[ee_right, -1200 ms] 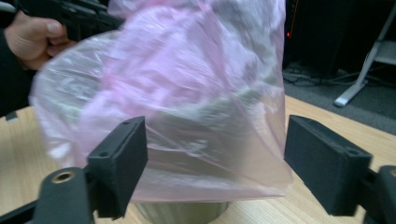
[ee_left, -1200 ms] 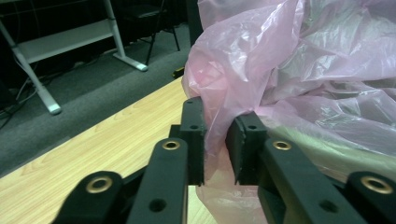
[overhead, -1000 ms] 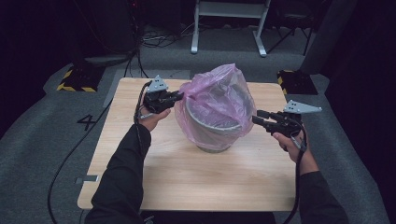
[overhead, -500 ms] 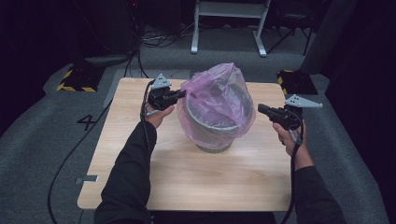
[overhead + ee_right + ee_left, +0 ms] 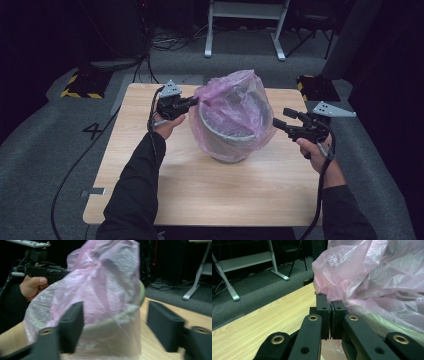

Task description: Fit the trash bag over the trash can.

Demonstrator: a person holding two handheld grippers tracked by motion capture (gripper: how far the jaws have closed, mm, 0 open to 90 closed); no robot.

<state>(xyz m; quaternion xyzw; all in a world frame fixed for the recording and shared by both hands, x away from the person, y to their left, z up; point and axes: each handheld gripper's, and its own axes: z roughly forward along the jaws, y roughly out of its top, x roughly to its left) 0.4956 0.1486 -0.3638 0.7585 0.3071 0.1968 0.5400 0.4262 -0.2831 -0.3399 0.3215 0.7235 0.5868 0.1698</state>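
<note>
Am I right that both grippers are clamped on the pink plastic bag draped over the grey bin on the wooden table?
Not quite: only the left gripper is clamped on the pink plastic bag, as the left gripper view shows. The right gripper has just been opening; in the right gripper view its jaws stand wide apart, with bag and grey bin beyond them, unpinched. The bag is draped over the bin on the wooden table.

We can read one mark: a dark number "4" [image 5: 93, 130] on the grey floor [image 5: 45, 150], just off the left edge of the tabletop [image 5: 210, 195]. We make out no other text, label or brand on anything else in these views.
</note>
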